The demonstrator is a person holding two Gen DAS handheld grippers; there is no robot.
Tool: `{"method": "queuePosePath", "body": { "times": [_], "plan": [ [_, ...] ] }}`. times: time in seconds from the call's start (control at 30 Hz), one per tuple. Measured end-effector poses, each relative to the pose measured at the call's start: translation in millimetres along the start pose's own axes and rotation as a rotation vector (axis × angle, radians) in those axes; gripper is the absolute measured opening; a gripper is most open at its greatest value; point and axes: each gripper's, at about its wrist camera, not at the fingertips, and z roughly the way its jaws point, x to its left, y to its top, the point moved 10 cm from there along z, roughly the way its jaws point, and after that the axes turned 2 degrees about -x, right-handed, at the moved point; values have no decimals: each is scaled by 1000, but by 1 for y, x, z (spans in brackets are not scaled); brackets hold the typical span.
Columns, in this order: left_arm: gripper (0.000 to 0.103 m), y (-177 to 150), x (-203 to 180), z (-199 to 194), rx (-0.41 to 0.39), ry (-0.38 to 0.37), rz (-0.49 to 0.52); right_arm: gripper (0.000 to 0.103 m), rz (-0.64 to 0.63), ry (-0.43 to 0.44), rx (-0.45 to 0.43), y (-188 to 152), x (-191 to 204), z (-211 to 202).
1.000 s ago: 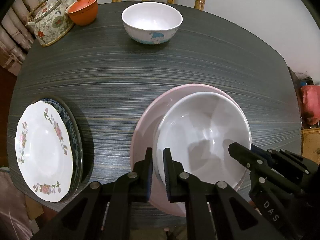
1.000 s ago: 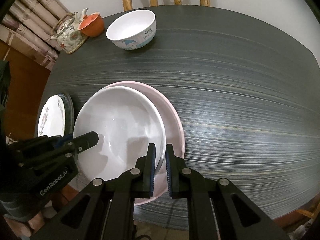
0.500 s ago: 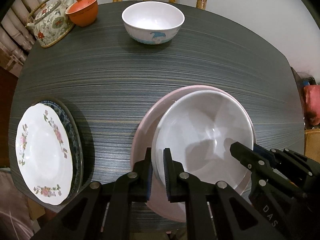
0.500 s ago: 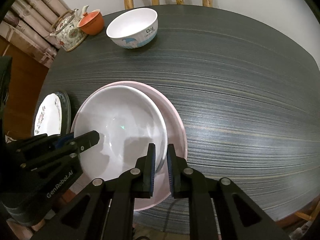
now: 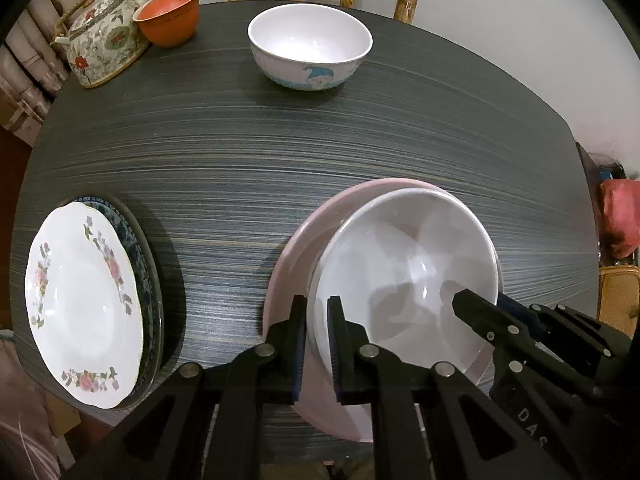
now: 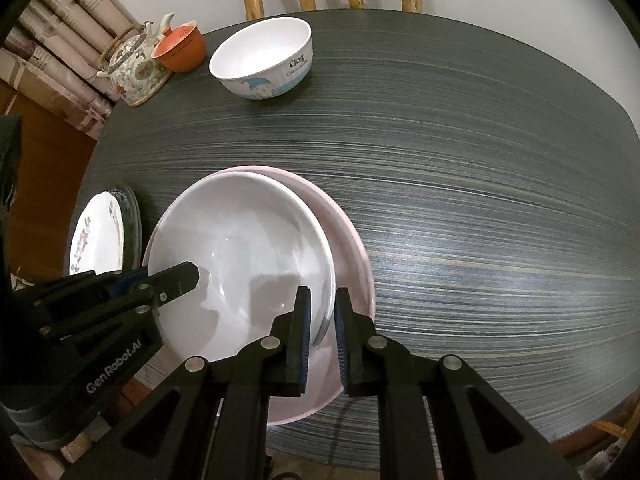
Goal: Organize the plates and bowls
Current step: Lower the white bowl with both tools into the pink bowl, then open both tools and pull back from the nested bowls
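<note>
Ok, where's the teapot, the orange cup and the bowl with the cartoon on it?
teapot point(image 5: 106, 40), left wrist view, on its flowered body.
orange cup point(image 5: 170, 20), left wrist view, on its side wall.
cartoon bowl point(image 6: 262, 54), right wrist view, on its white inside.

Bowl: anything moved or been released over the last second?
No visible change. The left gripper and right gripper stay shut on opposite sides of the bowl rim, and the bowl sits over the pink plate as before. The small bowl, floral plate and teapot are where they were.
</note>
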Motion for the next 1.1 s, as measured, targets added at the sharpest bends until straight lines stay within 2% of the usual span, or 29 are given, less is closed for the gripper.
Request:
{"method": "queuePosePath", "body": {
  "times": [0.2, 0.53, 0.77, 0.97, 1.1],
  "plan": [
    [18, 8, 4, -11, -39, 3, 14, 15, 1, 1, 1, 0, 1, -1],
    [19, 11, 1, -27, -98, 32, 66, 18, 1, 1, -7, -1, 2, -5],
    [20, 15, -2, -46, -152, 37, 92, 22, -5, 12, -40, 7, -1, -22],
    [23, 28, 13, -57, -182, 6, 48, 25, -16, 22, -83, 20, -7, -44],
    [23, 40, 35, -55, -187, 8, -20, 25, -23, 26, -99, 30, -14, -51]
  ]
}}
